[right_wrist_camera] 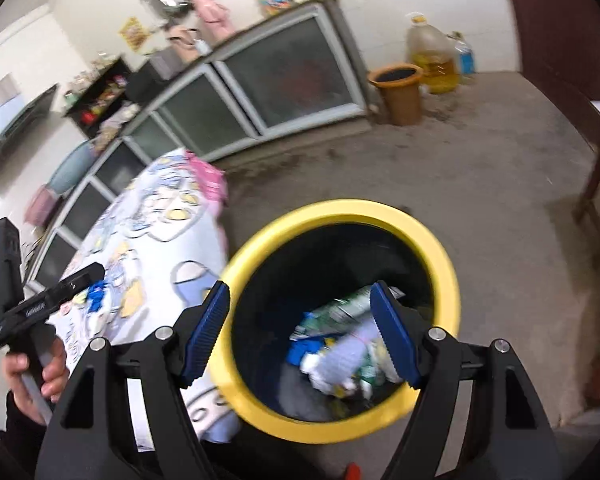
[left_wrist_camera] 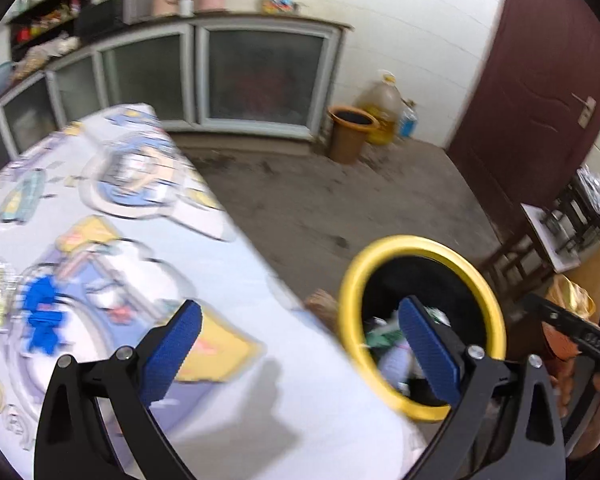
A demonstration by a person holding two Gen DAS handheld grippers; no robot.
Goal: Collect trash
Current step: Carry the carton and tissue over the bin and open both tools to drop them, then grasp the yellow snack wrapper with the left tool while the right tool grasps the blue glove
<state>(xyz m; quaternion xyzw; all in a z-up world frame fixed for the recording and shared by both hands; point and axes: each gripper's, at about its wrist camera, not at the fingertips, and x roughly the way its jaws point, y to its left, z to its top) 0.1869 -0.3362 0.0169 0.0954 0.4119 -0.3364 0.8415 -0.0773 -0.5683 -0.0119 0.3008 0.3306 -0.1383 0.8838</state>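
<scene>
**Both claws wide apart, bin below my right**

My right gripper (right_wrist_camera: 300, 328) is spread wide and holds nothing; its blue pads hang above the yellow-rimmed bin (right_wrist_camera: 440, 248), touching none of it. My left gripper (left_wrist_camera: 300, 352) is equally wide apart and holds nothing, over the table edge (left_wrist_camera: 260, 360), with the bin (left_wrist_camera: 380, 256) at its 3 o'clock.

The bin stands on the floor just beside the table. Inside lies the trash (right_wrist_camera: 340, 340): green, white and blue wrappers, heaped and blurred. A blue scrap (left_wrist_camera: 42, 320) sits on the patterned cloth at 9 o'clock. Motion blur smears the cloth, so I cannot name it.
</scene>
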